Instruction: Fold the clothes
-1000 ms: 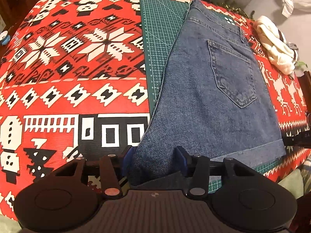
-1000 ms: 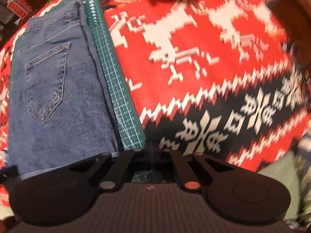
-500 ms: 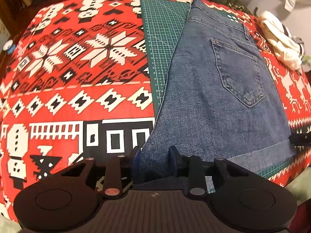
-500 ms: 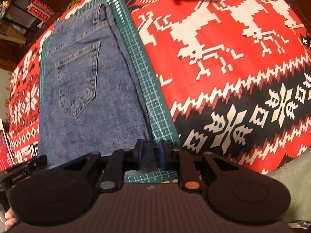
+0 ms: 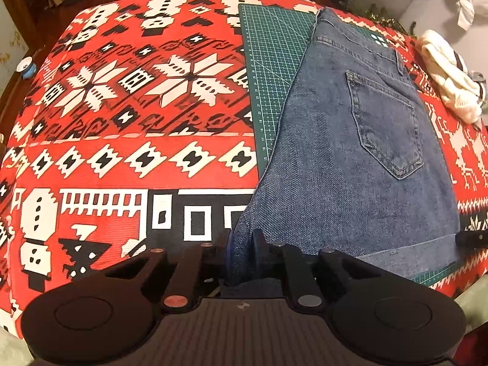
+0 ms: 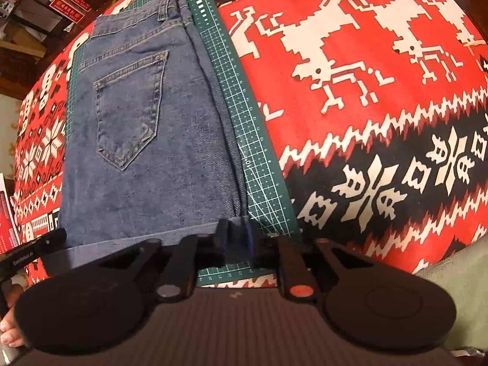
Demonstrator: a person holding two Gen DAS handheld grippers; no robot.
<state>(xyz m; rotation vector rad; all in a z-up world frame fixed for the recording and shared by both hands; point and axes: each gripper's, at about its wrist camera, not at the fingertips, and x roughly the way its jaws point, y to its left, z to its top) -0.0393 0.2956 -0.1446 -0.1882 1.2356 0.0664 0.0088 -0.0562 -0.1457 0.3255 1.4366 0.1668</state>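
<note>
Left wrist view: denim shorts (image 5: 350, 158) lie flat, back pocket (image 5: 385, 128) up, on a green cutting mat (image 5: 268, 70) in the centre-right of the frame. The mat sits on a bench covered with a red, white and black patterned cloth (image 5: 137, 122). Waistband toward the top of the frame, hem toward the bottom. Left gripper (image 5: 244, 245), bottom centre, is closed narrow on the lower-left hem corner of the shorts; denim is bunched up between its two blue-padded fingers (image 5: 229, 244). Tip of the other gripper shows as a dark bar at the right edge, touching the opposite hem corner.

Right wrist view: same shorts (image 6: 143, 128) fill the left half of the frame, pocket (image 6: 129, 106) pointing toward the bottom. A strip of mat (image 6: 244, 116) with ruler marks is exposed along their right side. Right gripper (image 6: 236, 231), bottom centre, is pinched narrow on the lower-right hem corner; fabric is gathered between the fingers (image 6: 251, 235). Patterned cloth (image 6: 366, 91) with white reindeer figures fills the right half.

Other items: a cream-coloured garment (image 5: 448, 91) lies crumpled on the cloth at the upper right of the left view, apart from the mat. A small blue-and-white bowl (image 5: 26, 66) sits off the bench at the left edge. Part of a bare hand (image 6: 10, 335) shows at the lower left of the right view.
</note>
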